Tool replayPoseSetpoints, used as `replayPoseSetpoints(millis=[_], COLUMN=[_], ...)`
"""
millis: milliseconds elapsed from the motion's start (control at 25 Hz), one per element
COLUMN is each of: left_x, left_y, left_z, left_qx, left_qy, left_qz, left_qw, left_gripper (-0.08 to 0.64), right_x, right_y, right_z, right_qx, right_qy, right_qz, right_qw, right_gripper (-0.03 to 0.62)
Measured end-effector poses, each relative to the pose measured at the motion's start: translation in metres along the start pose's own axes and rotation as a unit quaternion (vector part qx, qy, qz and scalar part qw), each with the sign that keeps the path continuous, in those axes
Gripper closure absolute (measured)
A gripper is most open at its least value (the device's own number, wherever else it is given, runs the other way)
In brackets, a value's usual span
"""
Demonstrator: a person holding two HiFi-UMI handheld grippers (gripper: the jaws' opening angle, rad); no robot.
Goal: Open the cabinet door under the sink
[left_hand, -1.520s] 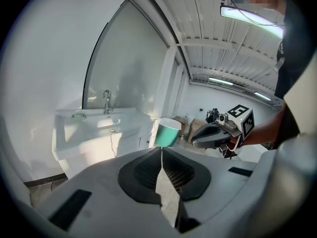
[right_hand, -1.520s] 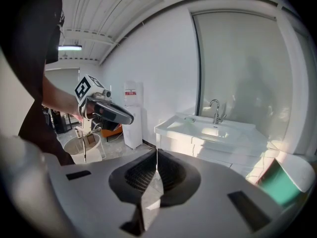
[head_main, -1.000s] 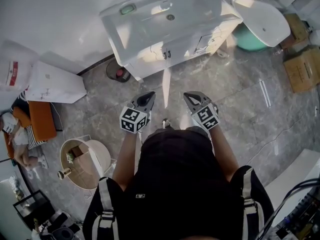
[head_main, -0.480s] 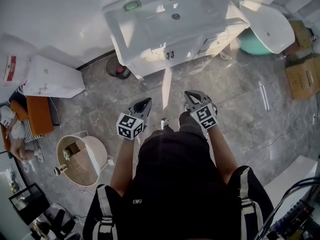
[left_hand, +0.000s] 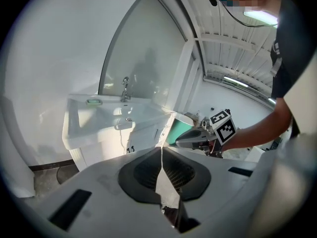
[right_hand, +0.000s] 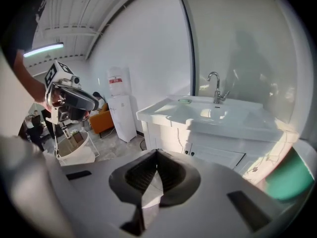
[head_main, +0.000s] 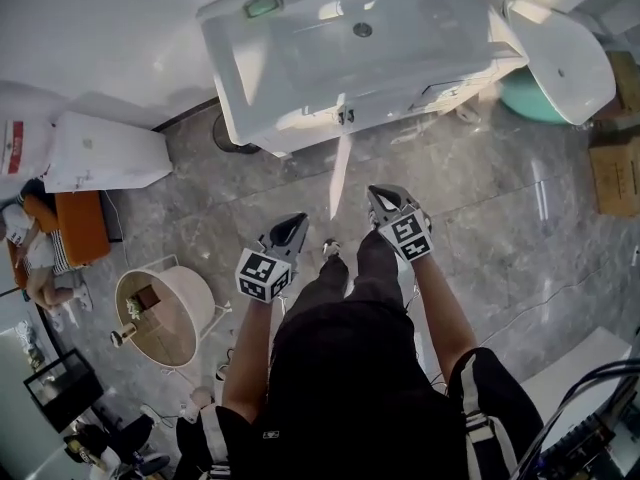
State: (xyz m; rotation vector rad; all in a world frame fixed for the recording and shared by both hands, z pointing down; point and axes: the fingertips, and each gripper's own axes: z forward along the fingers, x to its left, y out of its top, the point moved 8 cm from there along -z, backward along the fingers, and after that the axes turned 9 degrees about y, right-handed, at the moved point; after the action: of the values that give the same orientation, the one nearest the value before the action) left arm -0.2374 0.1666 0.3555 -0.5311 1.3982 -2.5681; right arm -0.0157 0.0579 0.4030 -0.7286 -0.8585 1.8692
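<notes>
At the top edge of the head view, the white sink (head_main: 340, 38) stands against the wall. The cabinet door (head_main: 390, 106) under its front rim is shut, with small handles at the middle. My left gripper (head_main: 296, 222) and right gripper (head_main: 379, 198) hover side by side over the grey floor (head_main: 480, 198), well apart from the cabinet. From the left gripper view, my jaws are clenched together on nothing and point toward the door (left_hand: 142, 138). From the right gripper view, the jaws are likewise pressed closed and empty, with the door (right_hand: 223, 157) ahead.
</notes>
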Motion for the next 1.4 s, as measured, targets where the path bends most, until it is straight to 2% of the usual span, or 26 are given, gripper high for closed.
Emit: replayPoseSetpoints(millis=[240,520,800,1080,1400], left_x=[0.009,0.041,0.059,0.070,0.072], left_y=[-0.031,-0.072,-0.098,-0.102,-0.112], left_z=[0.063,0.135,0.194,0.205,0.220], left_qx=[0.010,0.013,0.031,0.029,0.036], left_qy=[0.007,0.021,-0.005,0.005,-0.004], left_qz=[-0.010,-0.028,0.002,-0.017,-0.035], left_qw=[0.9999,0.9993,0.9995,0.9994,0.9987], left_gripper=[0.541,0.541,0.541,0.541,0.541], right_x=[-0.047,-0.109,-0.156,-0.190,-0.213], right_y=[-0.043,-0.089,-0.117,-0.122,-0.120], right_z=[0.052,0.134,0.196,0.249,0.280], right_qx=[0.004,-0.003,-0.006,-0.006,-0.003], right_qy=[-0.010,-0.028,-0.061,-0.086,-0.115], right_qz=[0.030,0.041,0.066,0.081,0.094], right_qw=[1.000,0.999,0.996,0.993,0.989], right_gripper=[0.534,0.532,0.531,0.499,0.455])
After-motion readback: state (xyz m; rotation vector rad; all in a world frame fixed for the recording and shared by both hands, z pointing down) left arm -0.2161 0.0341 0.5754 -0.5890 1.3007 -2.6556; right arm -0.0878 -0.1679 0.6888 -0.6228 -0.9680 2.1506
